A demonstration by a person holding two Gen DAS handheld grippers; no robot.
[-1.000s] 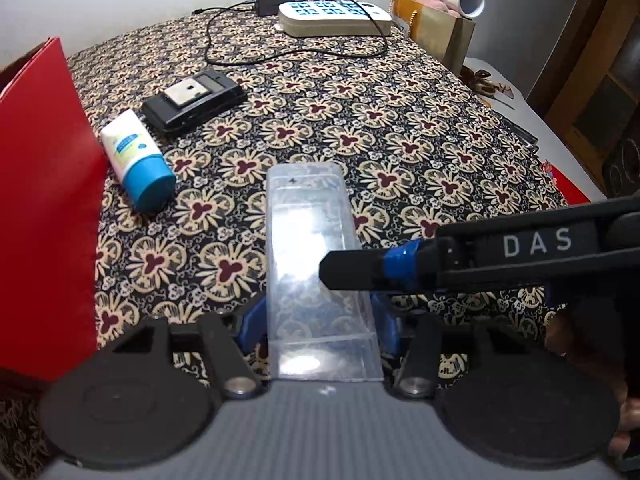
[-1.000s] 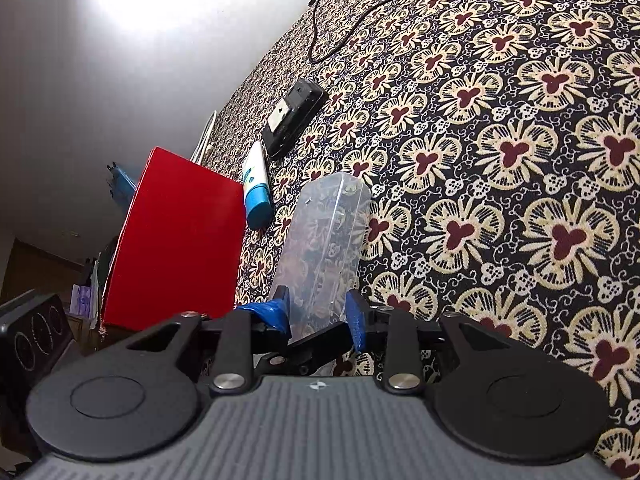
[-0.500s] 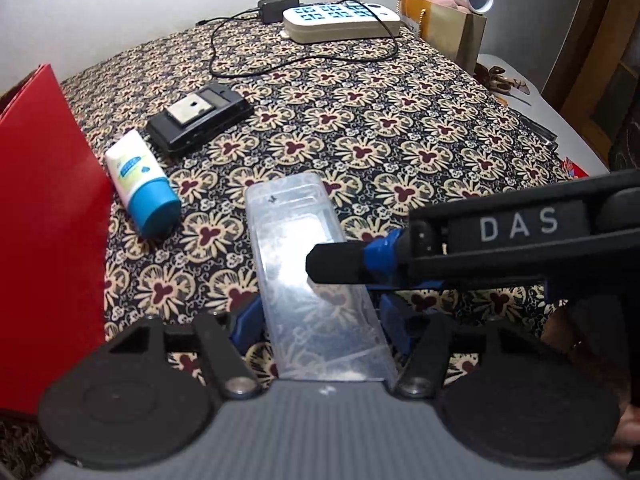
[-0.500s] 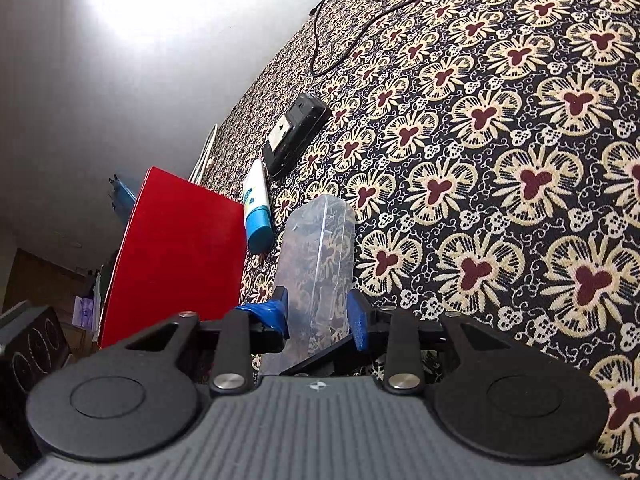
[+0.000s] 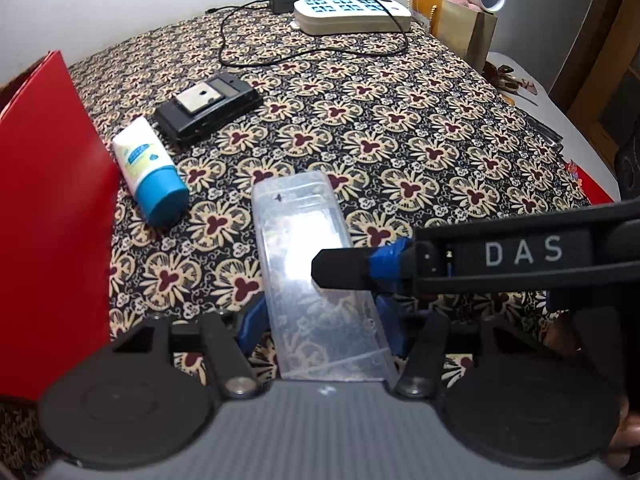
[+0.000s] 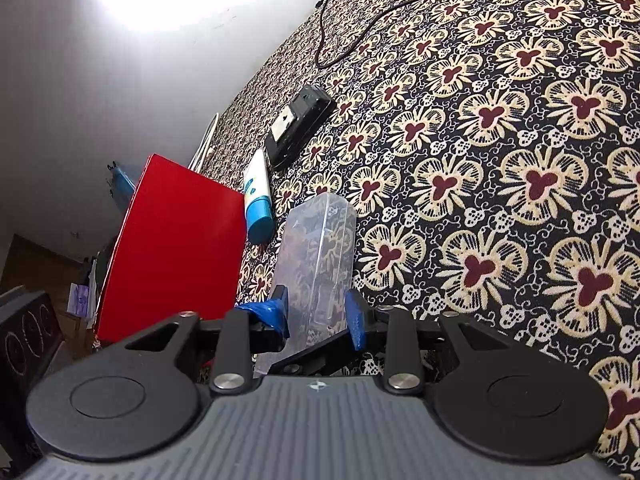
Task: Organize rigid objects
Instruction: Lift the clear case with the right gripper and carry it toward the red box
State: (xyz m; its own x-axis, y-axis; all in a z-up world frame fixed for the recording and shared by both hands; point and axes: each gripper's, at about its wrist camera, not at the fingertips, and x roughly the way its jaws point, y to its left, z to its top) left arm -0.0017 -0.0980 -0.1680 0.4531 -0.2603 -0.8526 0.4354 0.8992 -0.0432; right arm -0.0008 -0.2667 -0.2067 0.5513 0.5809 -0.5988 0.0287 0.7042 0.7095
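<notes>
Clear rectangular plastic box [image 5: 316,276]: clamped by L gripper [image 5: 320,320] & R gripper [image 6: 318,312], over floral-print cloth [image 5: 400,140]; blue-capped white tube [image 5: 150,172] nearby.

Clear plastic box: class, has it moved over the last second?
Yes. The clear plastic box has swung its far end slightly left, nearer the blue-capped white tube lying beside it.

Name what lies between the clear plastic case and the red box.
In the left wrist view, the blue-capped tube lies on the patterned cloth between the clear plastic case and the red box.
</notes>
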